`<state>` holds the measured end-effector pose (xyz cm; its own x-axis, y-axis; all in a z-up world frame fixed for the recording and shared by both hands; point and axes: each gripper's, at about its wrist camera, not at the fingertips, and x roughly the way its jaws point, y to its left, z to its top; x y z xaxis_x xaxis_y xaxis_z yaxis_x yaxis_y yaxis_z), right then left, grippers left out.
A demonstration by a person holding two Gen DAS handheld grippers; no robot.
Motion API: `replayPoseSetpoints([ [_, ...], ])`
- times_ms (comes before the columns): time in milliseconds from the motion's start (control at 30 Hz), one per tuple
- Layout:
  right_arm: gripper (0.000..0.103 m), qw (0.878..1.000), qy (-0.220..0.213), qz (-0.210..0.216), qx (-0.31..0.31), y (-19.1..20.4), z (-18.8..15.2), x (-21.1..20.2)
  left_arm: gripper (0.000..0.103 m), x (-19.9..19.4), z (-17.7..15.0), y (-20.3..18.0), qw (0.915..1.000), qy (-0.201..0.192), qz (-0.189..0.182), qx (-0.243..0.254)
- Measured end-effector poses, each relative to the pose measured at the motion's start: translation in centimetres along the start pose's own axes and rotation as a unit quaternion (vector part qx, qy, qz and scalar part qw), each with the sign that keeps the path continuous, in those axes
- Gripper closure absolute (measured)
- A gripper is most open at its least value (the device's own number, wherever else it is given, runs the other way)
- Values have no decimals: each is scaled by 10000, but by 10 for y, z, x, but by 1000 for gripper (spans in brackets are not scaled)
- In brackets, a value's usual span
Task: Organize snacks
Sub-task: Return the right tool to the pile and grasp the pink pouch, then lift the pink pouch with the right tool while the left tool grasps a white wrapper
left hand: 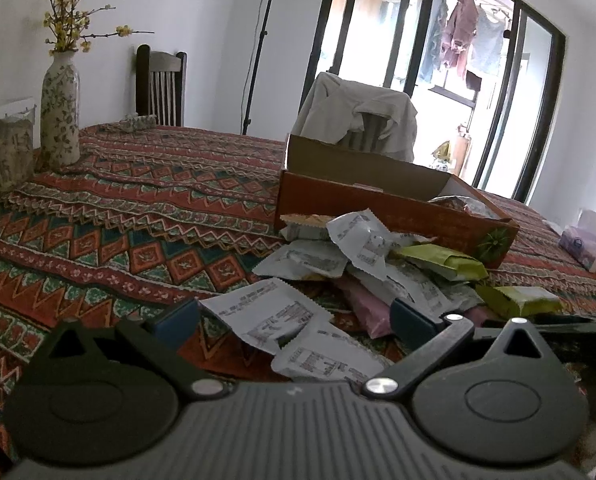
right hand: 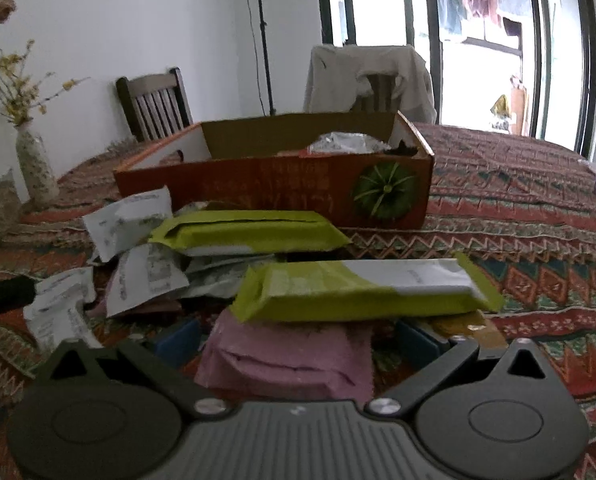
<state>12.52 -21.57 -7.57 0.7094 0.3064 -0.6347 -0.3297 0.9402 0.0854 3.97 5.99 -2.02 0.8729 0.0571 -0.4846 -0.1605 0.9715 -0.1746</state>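
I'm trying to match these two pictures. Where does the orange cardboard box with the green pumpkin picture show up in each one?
Left wrist view: the orange cardboard box sits right of centre, behind the snack pile, its pumpkin picture at its right end.
Right wrist view: the box is central, directly ahead, pumpkin on its front right.
Shared landmark: the chair draped with pale cloth behind the box.

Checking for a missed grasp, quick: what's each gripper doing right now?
Left gripper: open, holding nothing, above white snack packets.
Right gripper: open, straddling a pink packet, not shut on it.
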Motion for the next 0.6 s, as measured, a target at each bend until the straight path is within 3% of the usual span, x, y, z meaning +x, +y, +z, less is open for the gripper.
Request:
replayPoseSetpoints([
  [267, 1, 9994, 202, -215, -162, 9, -1, 15, 0, 2, -1, 5, 9999, 45, 54, -84],
  [333, 13, 9996, 130, -209, -164, 8, -2, 13, 0, 2, -1, 4, 9999, 62, 45, -88],
  [600, 31, 9996, -41, -95, -265, 5, -7, 3, 0, 0, -2, 1, 10000, 35, 26, -50],
])
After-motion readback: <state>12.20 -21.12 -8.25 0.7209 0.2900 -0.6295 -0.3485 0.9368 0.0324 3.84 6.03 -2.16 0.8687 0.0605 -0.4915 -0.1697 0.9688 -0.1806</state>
